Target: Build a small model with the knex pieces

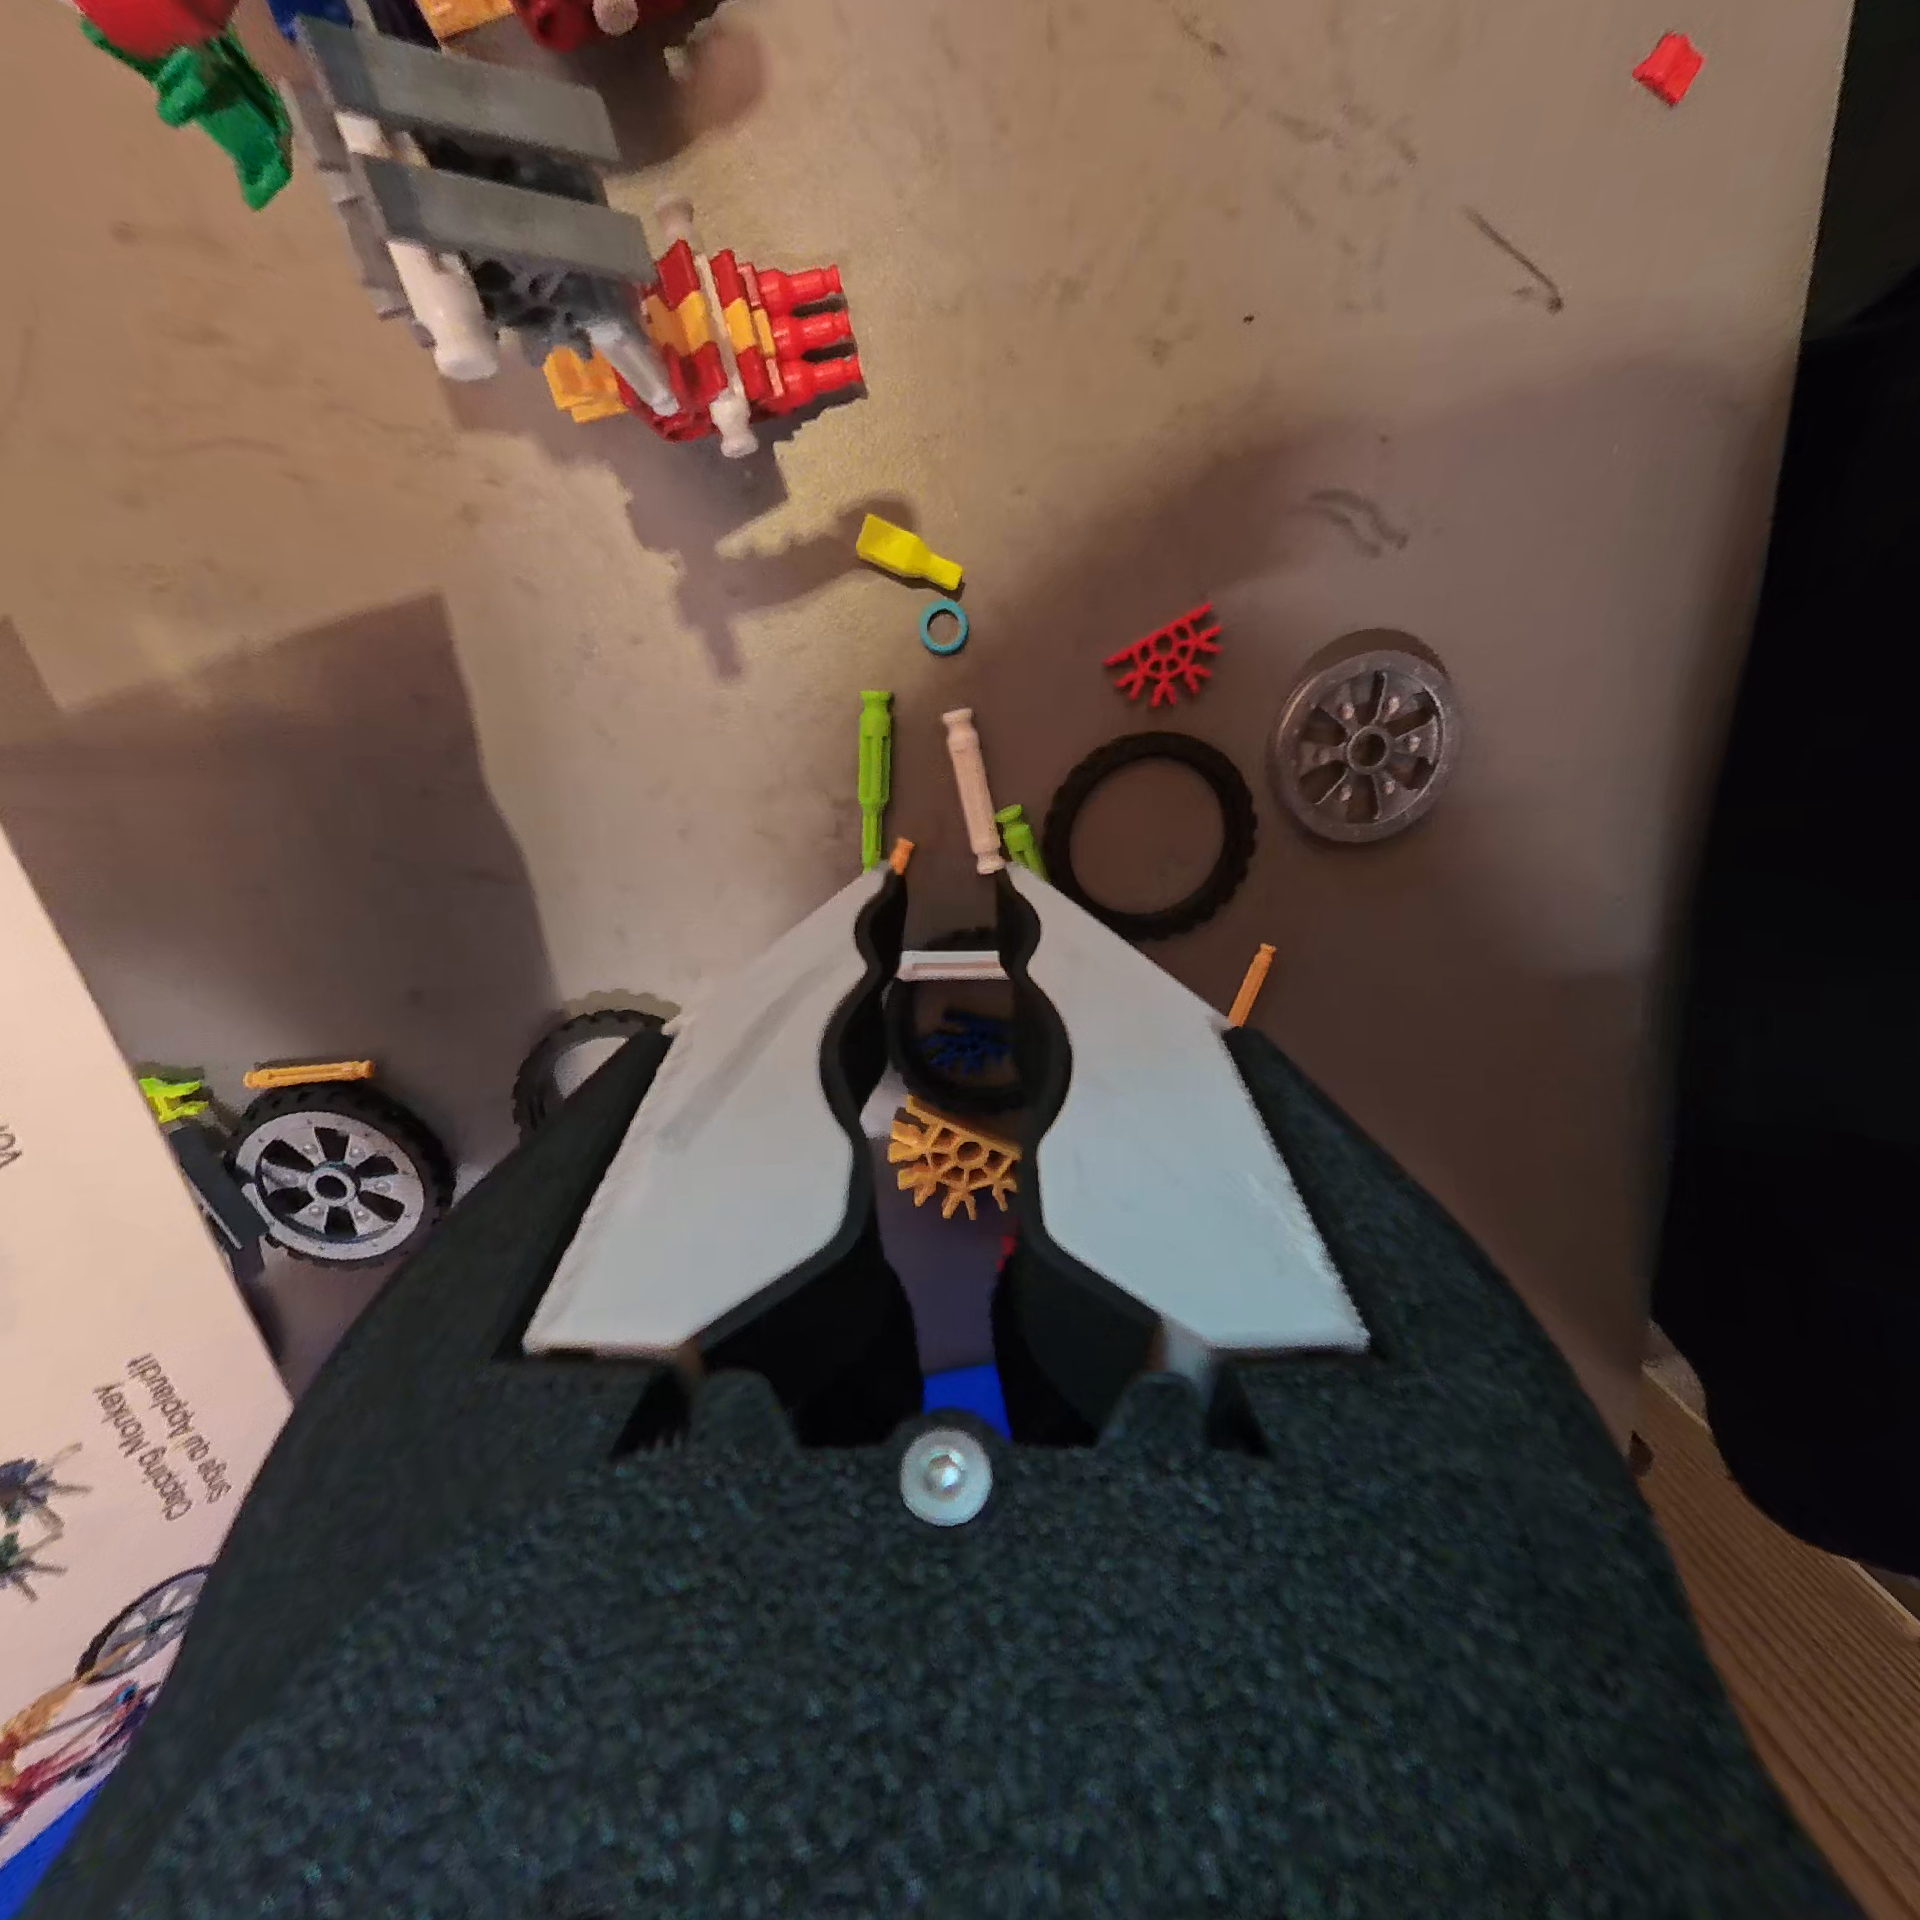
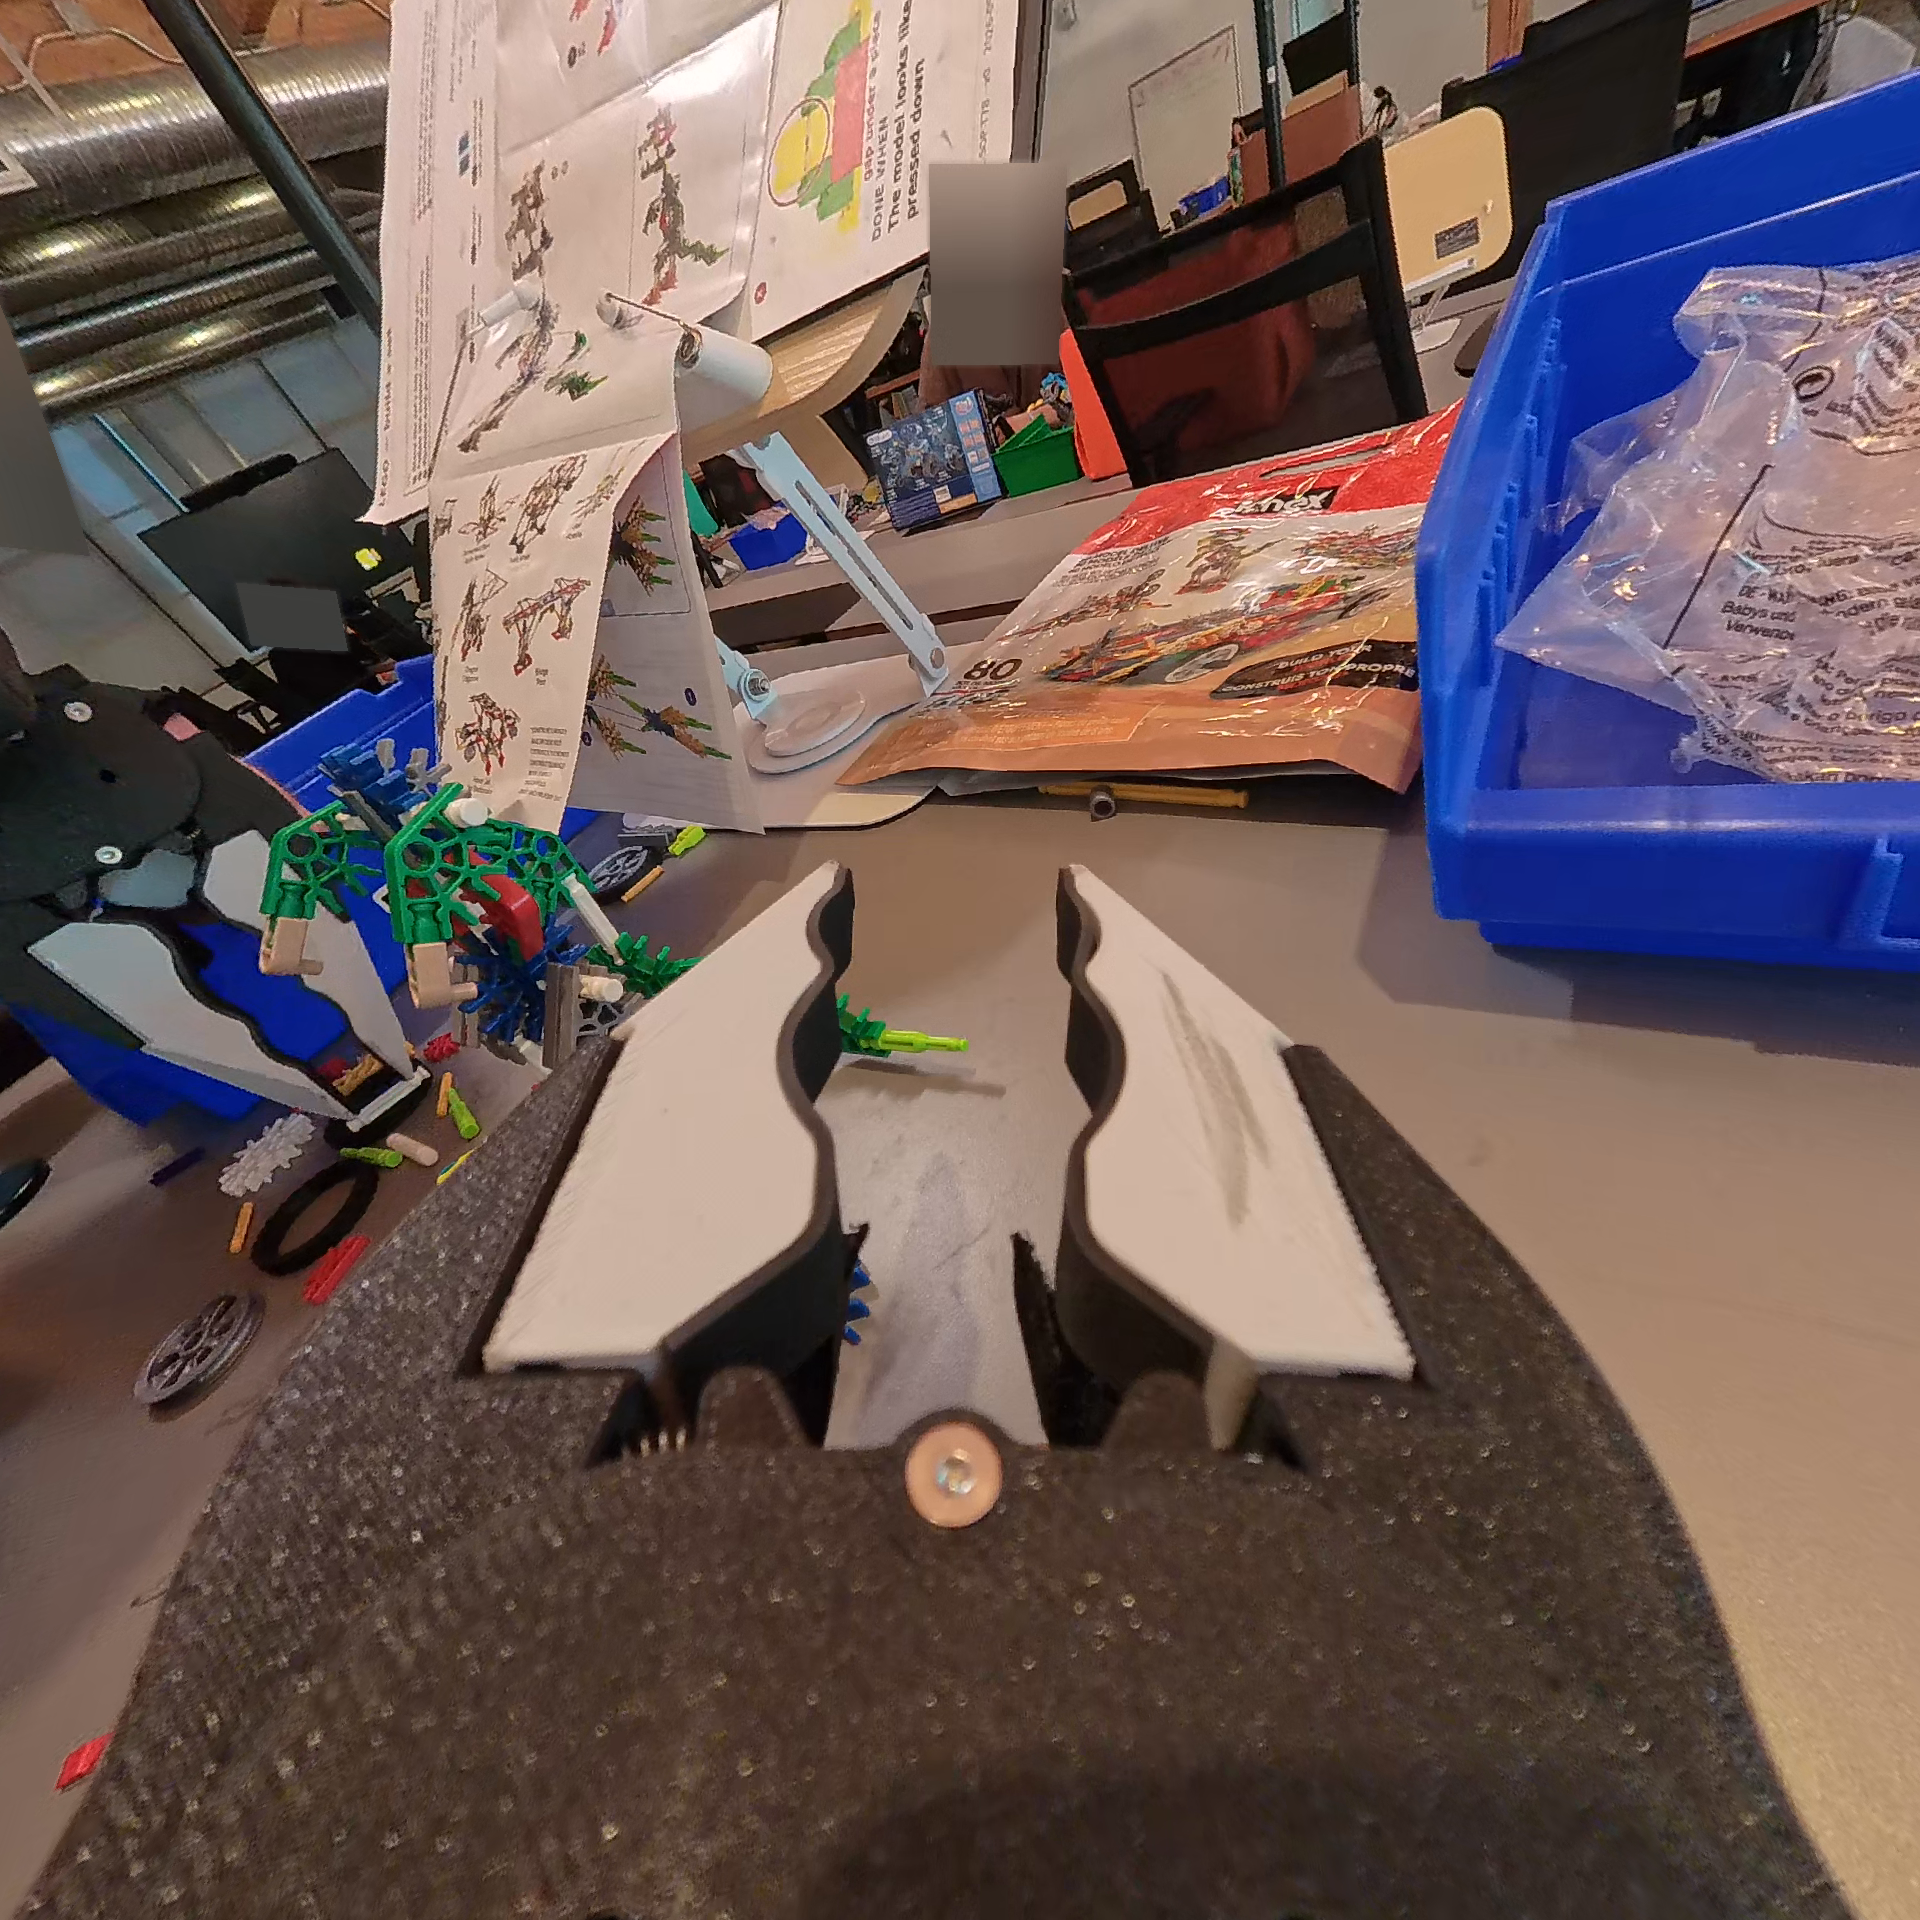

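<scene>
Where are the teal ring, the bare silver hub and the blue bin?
teal ring (image 1: 944, 627), left wrist view, on its band.
silver hub (image 1: 1367, 744), left wrist view, at its centre hole.
blue bin (image 2: 1662, 862), right wrist view, on its front wall.

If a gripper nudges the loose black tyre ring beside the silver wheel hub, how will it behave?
The black tyre ring lies flat on the table, so it would probably slide, not roll. It looks thin and hollow, likely light and somewhat flexible. Its knobbly tread may drag on the surface.
</scene>
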Demonstrator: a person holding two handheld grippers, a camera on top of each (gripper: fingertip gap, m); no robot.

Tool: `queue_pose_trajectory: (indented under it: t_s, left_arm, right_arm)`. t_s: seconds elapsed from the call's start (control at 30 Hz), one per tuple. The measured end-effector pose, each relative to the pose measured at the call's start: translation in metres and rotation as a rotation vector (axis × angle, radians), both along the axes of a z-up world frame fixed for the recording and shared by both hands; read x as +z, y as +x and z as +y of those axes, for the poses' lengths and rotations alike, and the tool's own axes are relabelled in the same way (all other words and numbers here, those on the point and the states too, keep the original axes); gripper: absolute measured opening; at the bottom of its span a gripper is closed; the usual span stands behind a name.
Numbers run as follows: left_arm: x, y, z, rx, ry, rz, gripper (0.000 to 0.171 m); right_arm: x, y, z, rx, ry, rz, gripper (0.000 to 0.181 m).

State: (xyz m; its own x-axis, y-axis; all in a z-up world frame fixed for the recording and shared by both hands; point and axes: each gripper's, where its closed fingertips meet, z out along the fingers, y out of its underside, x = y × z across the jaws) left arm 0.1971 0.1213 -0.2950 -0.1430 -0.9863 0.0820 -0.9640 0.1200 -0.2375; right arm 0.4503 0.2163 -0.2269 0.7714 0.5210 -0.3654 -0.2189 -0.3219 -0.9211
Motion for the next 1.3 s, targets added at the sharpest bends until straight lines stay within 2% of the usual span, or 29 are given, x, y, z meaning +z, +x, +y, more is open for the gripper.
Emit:
queue_pose_trajectory:
  t_s: [0.17, 0.37, 0.57, 0.7, 0.9, 1.3]
  left_arm:
    - [0.015, 0.009, 0.005, 0.045, 0.003, -0.098, 0.016]
    - [0.056, 0.017, 0.019, 0.070, 0.082, -0.299, 0.017]
    - [0.079, -0.004, 0.040, 0.223, 0.096, -0.390, 0.017]
    - [0.079, -0.019, 0.047, 0.316, 0.098, -0.420, 0.018]
    - [0.055, -0.034, 0.042, 0.379, 0.077, -0.379, 0.019]
    - [0.046, -0.036, 0.040, 0.400, 0.078, -0.365, 0.021]
  right_arm:
    - [0.000, 0.000, 0.000, 0.000, 0.000, 0.001, 0.039]
    - [0.000, 0.000, 0.000, 0.001, -0.002, 0.001, 0.039]
    - [0.000, 0.000, 0.000, -0.001, -0.003, 0.001, 0.039]
    - [-0.001, 0.000, 0.001, -0.002, -0.006, -0.001, 0.039]
    - [-0.001, 0.000, 0.001, -0.005, -0.007, -0.004, 0.039]
    - [-0.001, 0.001, 0.001, -0.007, -0.003, 0.000, 0.039]
